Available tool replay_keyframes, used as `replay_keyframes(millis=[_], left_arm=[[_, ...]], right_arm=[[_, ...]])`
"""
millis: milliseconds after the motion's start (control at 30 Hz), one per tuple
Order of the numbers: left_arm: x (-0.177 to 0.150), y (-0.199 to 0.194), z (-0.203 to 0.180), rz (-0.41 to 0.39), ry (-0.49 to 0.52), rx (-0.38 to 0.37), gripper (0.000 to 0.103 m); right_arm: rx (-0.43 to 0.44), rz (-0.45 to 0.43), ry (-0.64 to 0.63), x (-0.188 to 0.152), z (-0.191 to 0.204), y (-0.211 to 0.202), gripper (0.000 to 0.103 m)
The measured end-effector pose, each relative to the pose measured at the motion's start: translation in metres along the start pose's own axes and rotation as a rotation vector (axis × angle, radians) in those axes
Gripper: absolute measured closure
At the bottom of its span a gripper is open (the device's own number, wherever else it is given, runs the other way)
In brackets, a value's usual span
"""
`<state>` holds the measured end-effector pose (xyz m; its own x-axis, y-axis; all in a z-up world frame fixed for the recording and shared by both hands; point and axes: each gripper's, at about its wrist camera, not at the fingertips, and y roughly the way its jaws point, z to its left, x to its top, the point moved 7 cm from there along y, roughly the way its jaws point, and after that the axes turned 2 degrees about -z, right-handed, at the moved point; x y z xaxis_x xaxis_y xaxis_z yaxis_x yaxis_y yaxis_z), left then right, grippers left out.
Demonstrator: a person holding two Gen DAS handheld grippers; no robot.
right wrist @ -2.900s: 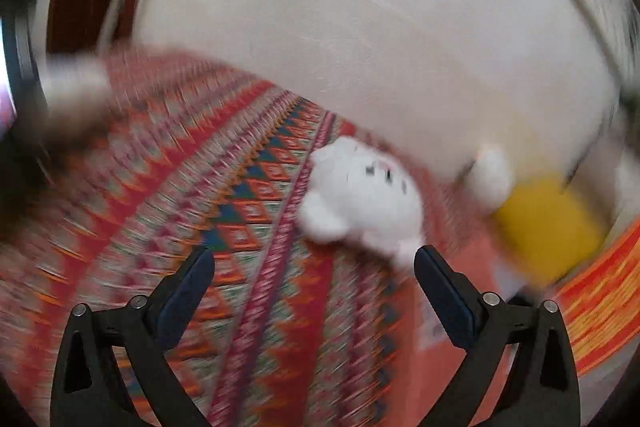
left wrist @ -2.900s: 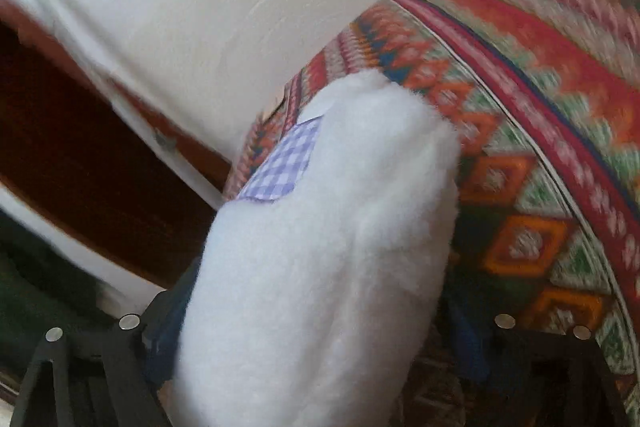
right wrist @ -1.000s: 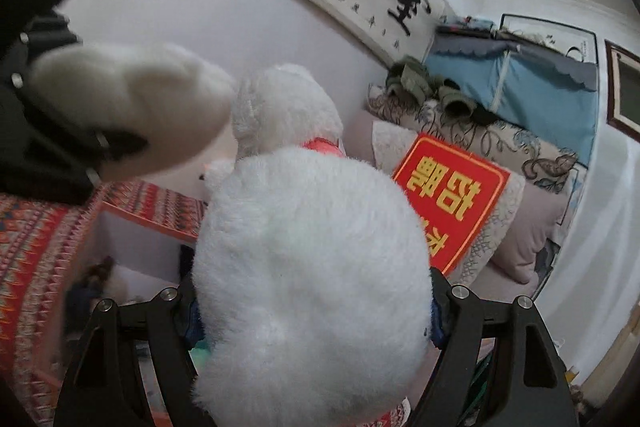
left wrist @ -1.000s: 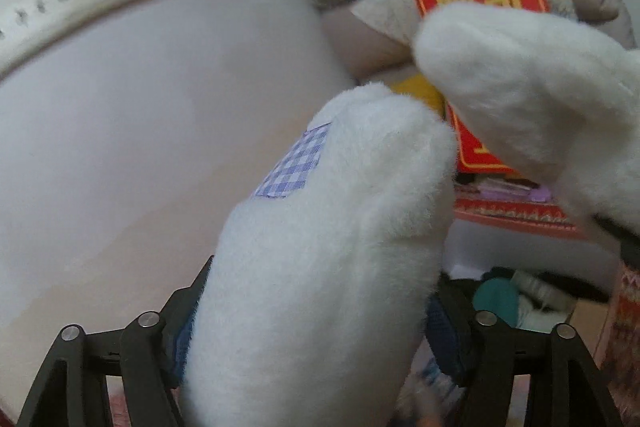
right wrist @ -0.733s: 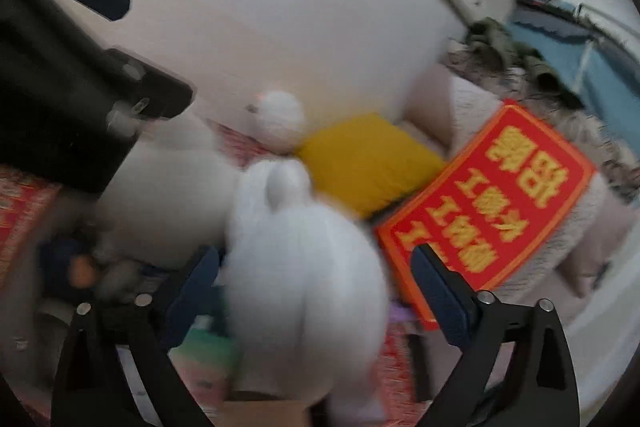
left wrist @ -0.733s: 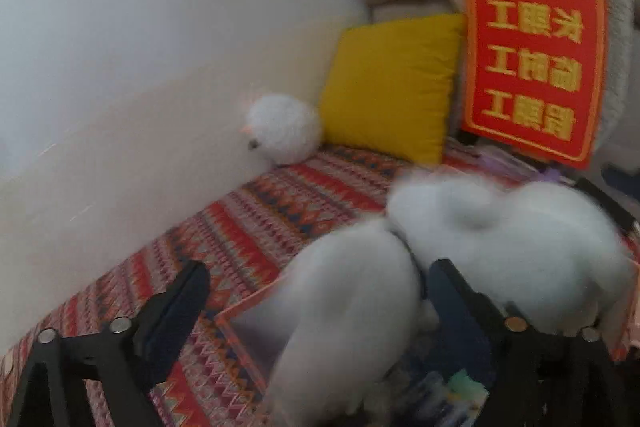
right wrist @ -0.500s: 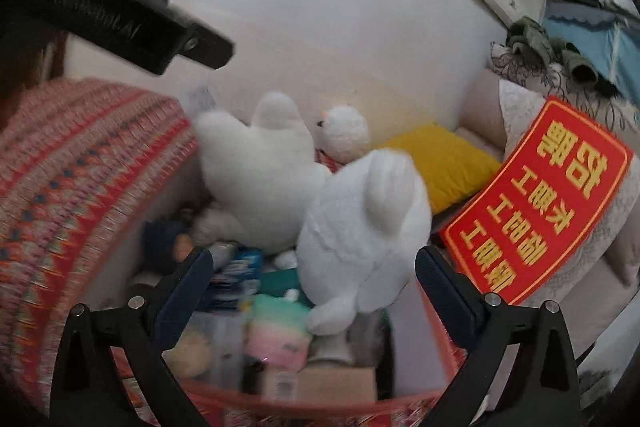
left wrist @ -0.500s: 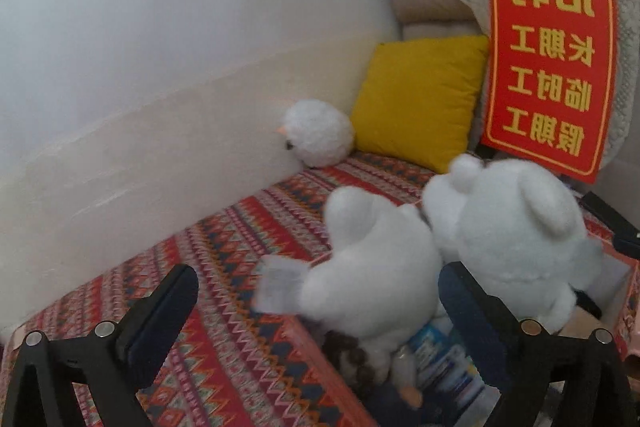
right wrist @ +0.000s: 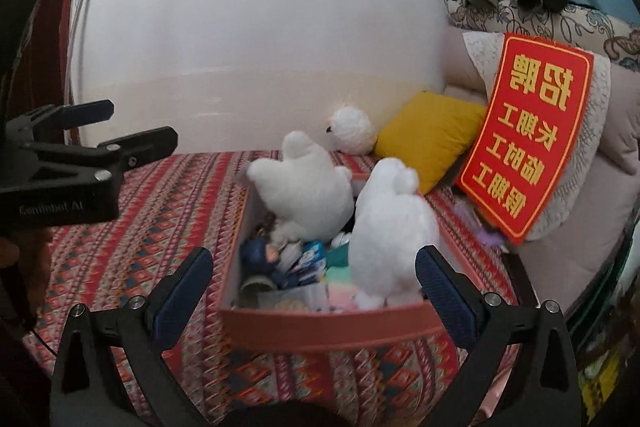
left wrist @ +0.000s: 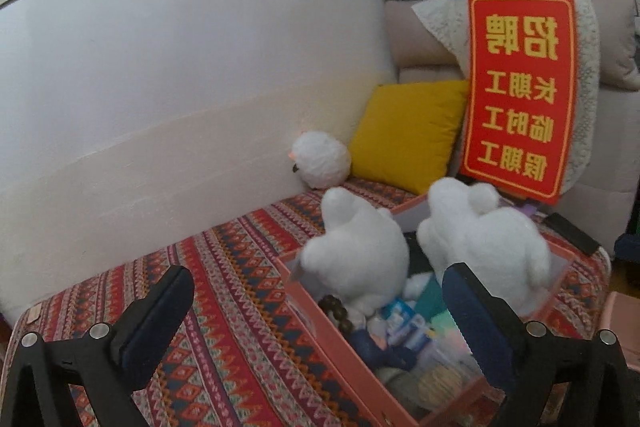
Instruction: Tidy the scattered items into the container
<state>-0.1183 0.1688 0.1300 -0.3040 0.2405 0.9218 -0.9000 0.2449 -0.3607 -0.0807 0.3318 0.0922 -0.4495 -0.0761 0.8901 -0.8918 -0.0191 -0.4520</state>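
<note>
in the pink box [right wrist: 320,323] two white plush toys [right wrist: 308,183] sit dropped; left gripper [left wrist: 320,301] and right gripper [right wrist: 314,277] both spread wide, empty

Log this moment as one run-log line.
left tongs: open, empty | right tongs: open, empty | two white plushes: in pink box | round plush: outside, by wall

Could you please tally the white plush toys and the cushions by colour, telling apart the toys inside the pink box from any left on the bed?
White plush toys inside the pink box: 2, the left plush and the right plush
White plush toys outside the box: 1, the round fluffy plush by the wall
Yellow cushions: 1, the yellow cushion
Total: 4
</note>
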Motion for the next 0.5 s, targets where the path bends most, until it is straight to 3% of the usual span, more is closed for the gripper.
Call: replay_keyframes(millis=[100,500], left_arm=[[-0.007,-0.017,-0.004,0.0,0.0,0.006,0.001],[-0.033,-0.08,-0.027,0.045,-0.012,-0.013,0.0]], right_arm=[[0.006,0.006,0.011,-0.009,0.033,-0.032,0.0],[-0.005,0.048,0.108,-0.044,0.041,-0.107,0.0]])
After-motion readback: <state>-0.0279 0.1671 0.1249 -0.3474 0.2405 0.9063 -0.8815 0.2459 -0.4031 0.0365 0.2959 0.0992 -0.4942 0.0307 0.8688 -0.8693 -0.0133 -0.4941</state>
